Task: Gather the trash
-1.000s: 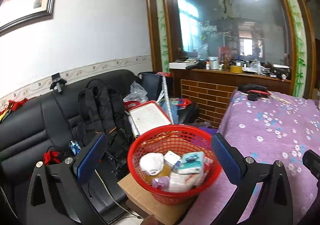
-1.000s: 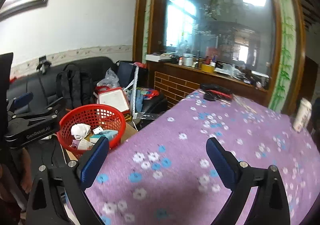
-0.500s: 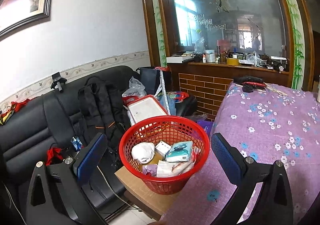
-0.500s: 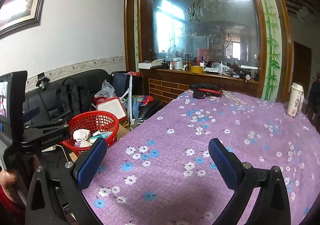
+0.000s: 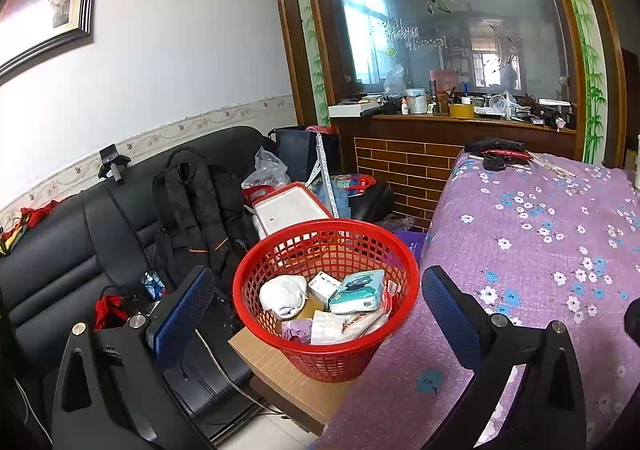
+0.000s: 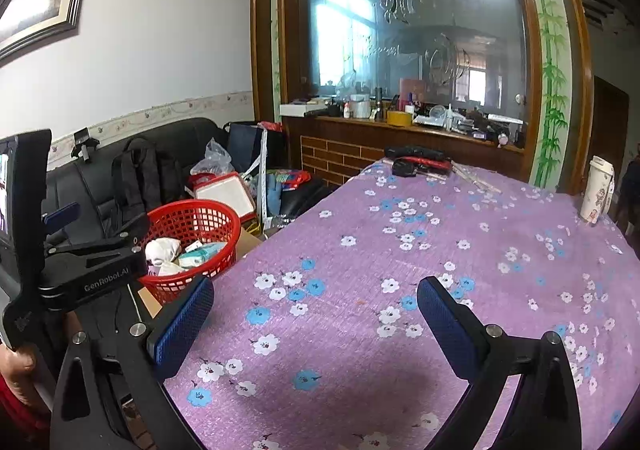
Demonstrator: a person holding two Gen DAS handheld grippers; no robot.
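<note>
Left hand-held gripper (image 5: pixel 316 310) spread wide, empty, red basket (image 5: pixel 326 330) at 12. Right hand-held gripper (image 6: pixel 314 320) spread wide, empty, above purple bench (image 6: pixel 440 250).

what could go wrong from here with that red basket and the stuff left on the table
The red plastic mesh basket sits on a brown cardboard box beside the purple flowered tablecloth; a nudge from the open left gripper might tip it. It looks fairly full, so added trash may spill. The white paper cup near the far edge could be knocked over.
</note>
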